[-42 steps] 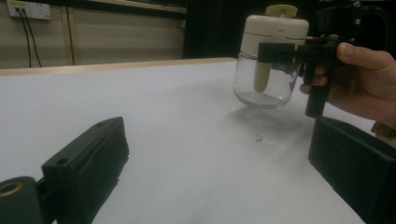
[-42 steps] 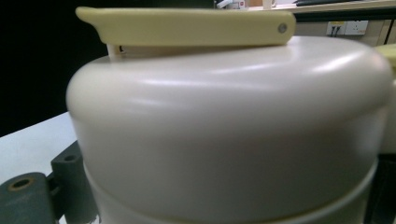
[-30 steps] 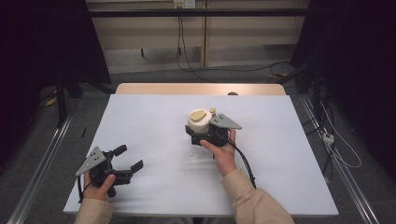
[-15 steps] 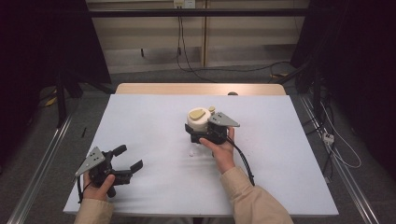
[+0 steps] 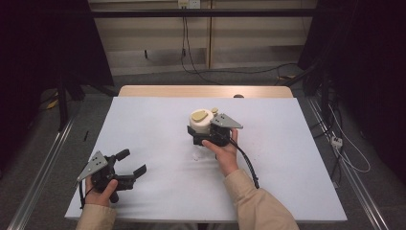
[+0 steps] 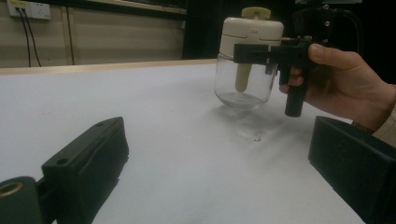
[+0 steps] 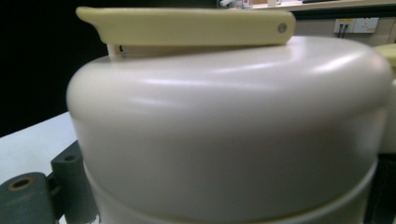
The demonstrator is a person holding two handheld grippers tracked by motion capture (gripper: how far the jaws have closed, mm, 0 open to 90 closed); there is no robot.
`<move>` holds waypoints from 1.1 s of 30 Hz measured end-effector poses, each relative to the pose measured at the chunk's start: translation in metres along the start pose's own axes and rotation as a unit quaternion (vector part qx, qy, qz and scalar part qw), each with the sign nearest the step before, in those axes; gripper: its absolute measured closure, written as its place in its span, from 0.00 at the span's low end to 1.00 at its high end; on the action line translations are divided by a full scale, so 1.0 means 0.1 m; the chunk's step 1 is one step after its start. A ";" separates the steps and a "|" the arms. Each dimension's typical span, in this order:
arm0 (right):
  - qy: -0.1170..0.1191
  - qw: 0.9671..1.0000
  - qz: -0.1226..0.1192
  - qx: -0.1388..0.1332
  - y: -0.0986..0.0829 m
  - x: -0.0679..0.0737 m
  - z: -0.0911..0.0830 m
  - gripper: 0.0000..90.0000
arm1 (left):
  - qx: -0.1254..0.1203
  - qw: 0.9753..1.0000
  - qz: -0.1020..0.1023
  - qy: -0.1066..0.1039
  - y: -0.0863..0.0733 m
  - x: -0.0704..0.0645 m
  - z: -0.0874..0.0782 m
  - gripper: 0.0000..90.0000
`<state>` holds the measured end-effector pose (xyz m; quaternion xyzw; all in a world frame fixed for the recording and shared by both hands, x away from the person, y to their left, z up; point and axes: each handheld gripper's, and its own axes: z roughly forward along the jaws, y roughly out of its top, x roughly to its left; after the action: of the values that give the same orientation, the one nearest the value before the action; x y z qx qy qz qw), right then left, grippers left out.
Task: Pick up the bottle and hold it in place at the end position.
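Jar: clear glass jar with a cream plastic lid (image 6: 244, 60) stands on the white counter (image 5: 143, 129), between the jaws of the right hand-held gripper (image 5: 205, 130).
Grip: jaws clamp the lid's sides — keep the squeeze level so the jar stays upright.
Left hand-held gripper (image 5: 128, 167): jaws spread, empty, well apart — free to steady the glass.

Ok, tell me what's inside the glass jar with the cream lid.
Inside the clear glass jar, a cream stem hangs from the cream plastic lid. The lid hides its top.
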<state>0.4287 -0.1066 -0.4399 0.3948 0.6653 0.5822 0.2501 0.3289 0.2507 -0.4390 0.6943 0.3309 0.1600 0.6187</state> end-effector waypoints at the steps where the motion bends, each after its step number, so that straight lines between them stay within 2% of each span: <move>1: 0.001 1.000 0.000 0.000 -0.01 -0.01 0.00 0.08 | 0.002 1.000 0.000 0.000 0.00 0.00 0.00 0.05; 14: -0.004 1.000 0.005 0.005 -0.01 -0.03 0.08 0.08 | -0.001 1.000 -0.002 0.001 0.00 0.01 -0.02 0.05; 33: -0.001 1.000 -0.001 0.000 0.00 -0.06 0.15 0.08 | 0.001 1.000 -0.003 0.004 -0.02 0.01 -0.02 0.05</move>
<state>0.4439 -0.1027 -0.4436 0.3946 0.6653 0.5818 0.2512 0.3283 0.2527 -0.4406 0.6930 0.3359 0.1605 0.6174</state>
